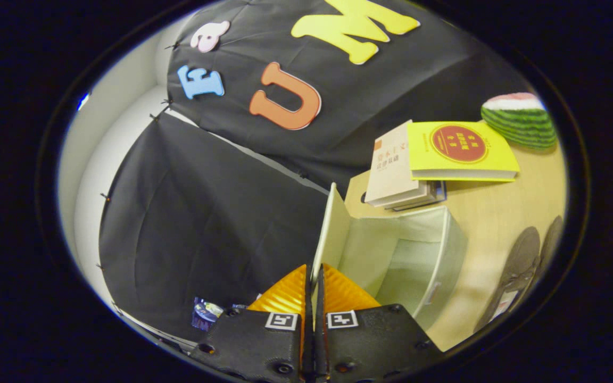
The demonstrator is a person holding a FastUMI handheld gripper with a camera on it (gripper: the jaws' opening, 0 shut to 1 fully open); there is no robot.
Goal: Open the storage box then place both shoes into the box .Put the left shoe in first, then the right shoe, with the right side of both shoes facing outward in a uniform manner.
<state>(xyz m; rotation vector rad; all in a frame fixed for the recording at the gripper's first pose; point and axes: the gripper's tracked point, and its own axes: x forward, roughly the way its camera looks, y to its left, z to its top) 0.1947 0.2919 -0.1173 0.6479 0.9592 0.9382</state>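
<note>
A pale storage box (434, 250) stands open on the wooden table (498, 213), and its inside looks empty. Its lid (332, 226) is swung up on edge, and the lid's free edge runs down between my fingers. My gripper (314, 279) is shut on that lid edge, with both fingers pressing it. Two dark shoes (522, 266) lie side by side on the table beyond the box, on the side away from the lid; the farther one (550, 239) is partly cut off.
A yellow book (461, 149) lies on top of a pale book (391, 170), stacked just behind the box. A watermelon-patterned object (519, 119) sits past the books. The black booth cloth hangs on the lid's side of the box. A small bluish item (205, 314) lies low by the cloth.
</note>
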